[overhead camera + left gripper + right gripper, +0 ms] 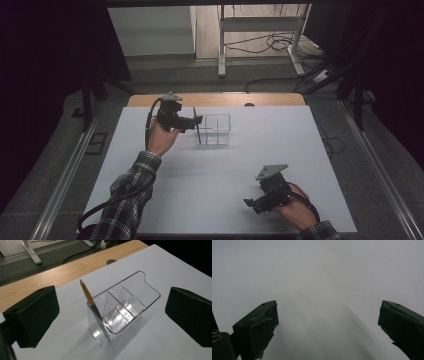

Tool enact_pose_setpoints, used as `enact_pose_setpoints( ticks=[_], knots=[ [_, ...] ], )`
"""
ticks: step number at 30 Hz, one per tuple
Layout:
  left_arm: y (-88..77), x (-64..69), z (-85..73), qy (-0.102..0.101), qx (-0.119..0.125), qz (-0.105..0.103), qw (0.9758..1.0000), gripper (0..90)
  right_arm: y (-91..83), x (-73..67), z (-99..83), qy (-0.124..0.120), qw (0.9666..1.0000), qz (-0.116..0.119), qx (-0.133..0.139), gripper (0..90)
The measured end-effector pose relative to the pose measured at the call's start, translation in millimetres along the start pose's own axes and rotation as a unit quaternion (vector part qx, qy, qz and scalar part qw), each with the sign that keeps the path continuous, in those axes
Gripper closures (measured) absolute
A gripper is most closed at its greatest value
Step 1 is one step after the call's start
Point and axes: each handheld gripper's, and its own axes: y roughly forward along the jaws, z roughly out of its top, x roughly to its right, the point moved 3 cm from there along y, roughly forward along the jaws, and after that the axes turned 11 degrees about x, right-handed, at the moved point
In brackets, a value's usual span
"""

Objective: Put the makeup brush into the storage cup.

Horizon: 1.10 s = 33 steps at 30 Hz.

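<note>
Two grippers over white table (300, 150). Left gripper (196, 120): jaws spread wide, holding nothing, aimed at clear plastic organizer (125, 310) just ahead, between its jaw tips. Pencil (91, 302), gold upper shaft, grey lower, leans tilted in the organizer's compartment nearest this gripper. Right gripper (250, 204): jaws wide apart, empty, low over bare tabletop, well apart from organizer.

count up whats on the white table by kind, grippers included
clear plastic organizer: 1
pen, standing tilted in the organizer's end compartment: 1
handheld grippers, left gripper and right gripper, both with fingers spread: 2
total: 4
</note>
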Motion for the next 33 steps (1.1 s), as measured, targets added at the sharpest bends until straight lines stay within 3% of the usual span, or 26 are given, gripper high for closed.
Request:
enact_pose_setpoints(
  ticks=[33],
  knots=[
    [-38.2, -5.2, -19.9, -0.005, 0.003, 0.0, 1.0, 0.0, -0.7, 0.2, 0.9, 0.0, 1.0, 0.0, 0.006, 2.7]
  ],
)
